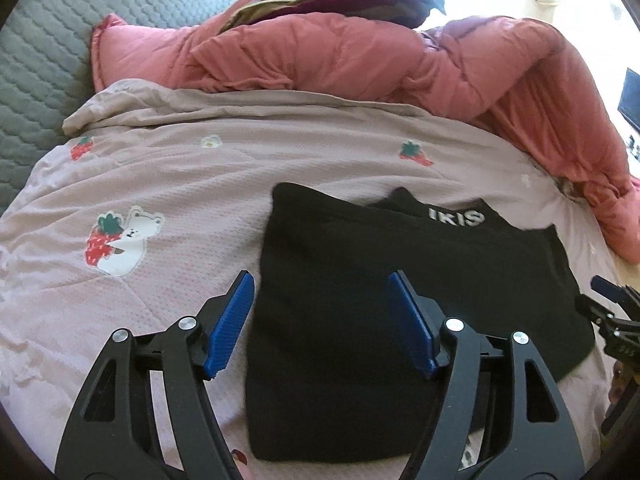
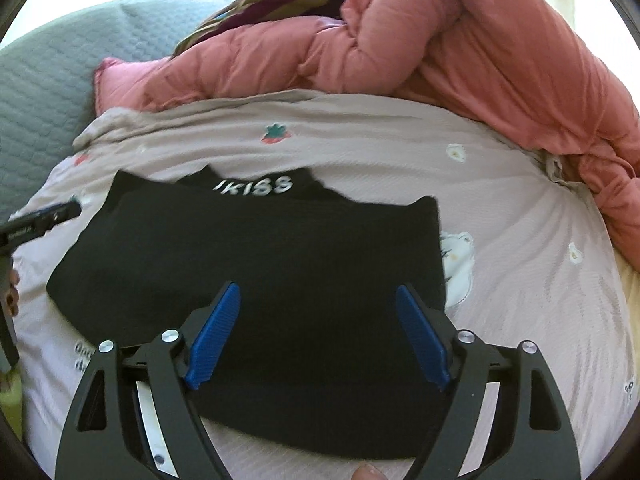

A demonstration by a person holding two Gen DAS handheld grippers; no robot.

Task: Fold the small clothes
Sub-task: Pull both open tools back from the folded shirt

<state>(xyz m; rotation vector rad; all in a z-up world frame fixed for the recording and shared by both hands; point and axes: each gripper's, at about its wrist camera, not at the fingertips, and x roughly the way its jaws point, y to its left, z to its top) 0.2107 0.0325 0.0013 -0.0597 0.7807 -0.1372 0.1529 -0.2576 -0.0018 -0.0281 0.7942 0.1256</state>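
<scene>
Folding seems to be somewhere in the middle: the black garment (image 2: 256,280) lies on the bed, on the pale pink bedsheet with strawberry and bear prints (image 1: 132,184), and it already looks gathered into a compact, rather square shape. At its far edge a band with white letters (image 2: 256,185) shows, and small points of cloth stick up at the far corners. I judge that one more fold is wanted, or only a smoothing, but from here I cannot say which.

Both tools hover low over the near part of the cloth. The left gripper (image 1: 320,322) has its jaws wide apart, with nothing between them; it is over the left edge of the garment, one blue pad (image 1: 230,328) above the bedsheet and the other above the black cloth. The right gripper (image 2: 318,332) also has wide jaws and holds nothing, and it is above the near right part of the garment. Both point forward, toward the heaped pink duvet (image 1: 360,56) and the grey quilted cover (image 1: 60,40) at the far side of the bed.

For a next fold, I think each gripper must come down on a near corner, pinch only the upper layers, and carry the edge toward the lettered band. The cloth is soft and dark, so the layers are hard to tell apart and may slip.
</scene>
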